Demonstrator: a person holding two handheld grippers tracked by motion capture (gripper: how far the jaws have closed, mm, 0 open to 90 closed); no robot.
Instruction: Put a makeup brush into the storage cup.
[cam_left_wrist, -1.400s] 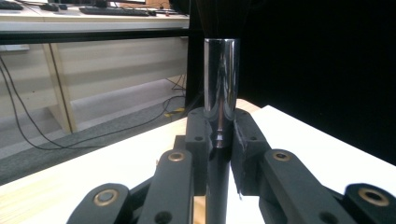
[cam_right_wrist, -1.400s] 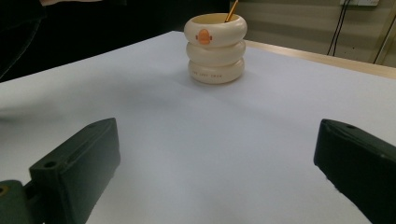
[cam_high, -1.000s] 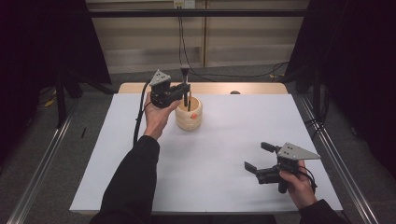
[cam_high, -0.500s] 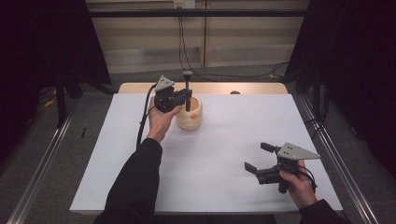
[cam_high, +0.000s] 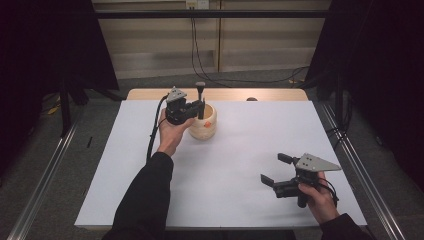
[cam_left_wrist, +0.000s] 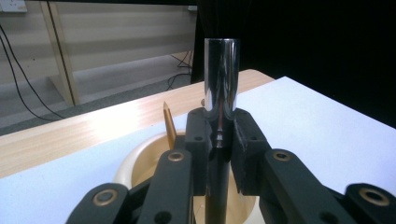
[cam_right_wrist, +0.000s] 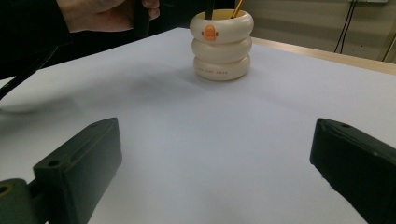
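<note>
A: Where's the pen (cam_left_wrist: 221, 88) relative to the cup (cam_high: 204, 122)?
B: Upright over its mouth, lower end inside, left gripper (cam_high: 199, 107) clamped on the shaft.
A: And the right gripper (cam_high: 273, 169)?
B: Jaws apart, holding nothing, well away from the cup.

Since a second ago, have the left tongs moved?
Yes. The left tongs, shut on the dark pen, have sunk toward the cream holder; less pen shows above its rim.

Glossy chrome-topped pen (cam_left_wrist: 221, 84), smooth cream ceramic-looking pen holder (cam_right_wrist: 222, 44), matt white table cover (cam_high: 240, 165).
</note>
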